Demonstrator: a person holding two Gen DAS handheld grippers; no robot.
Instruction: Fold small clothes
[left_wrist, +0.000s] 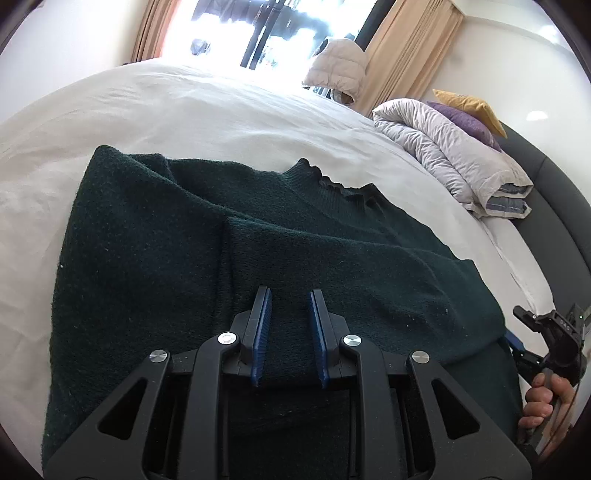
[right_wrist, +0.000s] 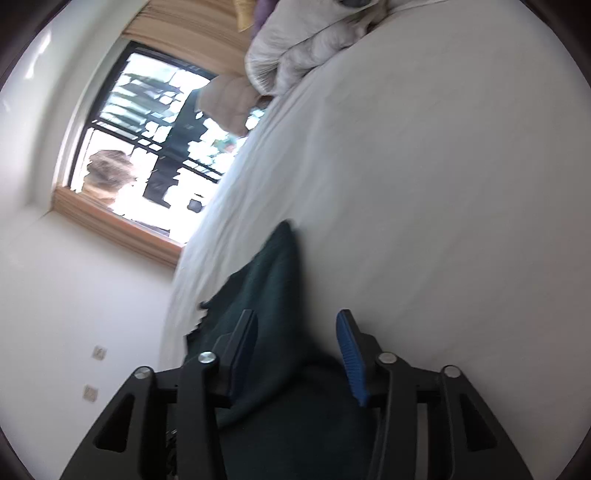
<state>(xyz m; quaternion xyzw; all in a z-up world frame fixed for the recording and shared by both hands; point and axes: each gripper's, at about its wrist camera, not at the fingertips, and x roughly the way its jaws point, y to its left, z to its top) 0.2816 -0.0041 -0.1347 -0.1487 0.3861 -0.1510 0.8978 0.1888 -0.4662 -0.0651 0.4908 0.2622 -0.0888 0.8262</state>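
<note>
A dark green sweater (left_wrist: 258, 258) lay spread flat on a white bed (left_wrist: 184, 110), one sleeve folded across its front. The left gripper (left_wrist: 290, 295) hovered over the sweater, jaws apart and holding nothing. The right gripper (right_wrist: 295, 328), tilted sideways at the sweater's edge, was likewise released. A rolled duvet (left_wrist: 450, 155) sat near the headboard.

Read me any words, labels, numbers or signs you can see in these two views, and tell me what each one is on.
Small pale marking on the right gripper body, seen from the left wrist view: too small and skewed to read.
Dark green sweater: no label or print visible.
White bed sheet: no text.
Two wall plates in the right wrist view: blurred, no readable marking.
Left gripper: no text visible.
</note>
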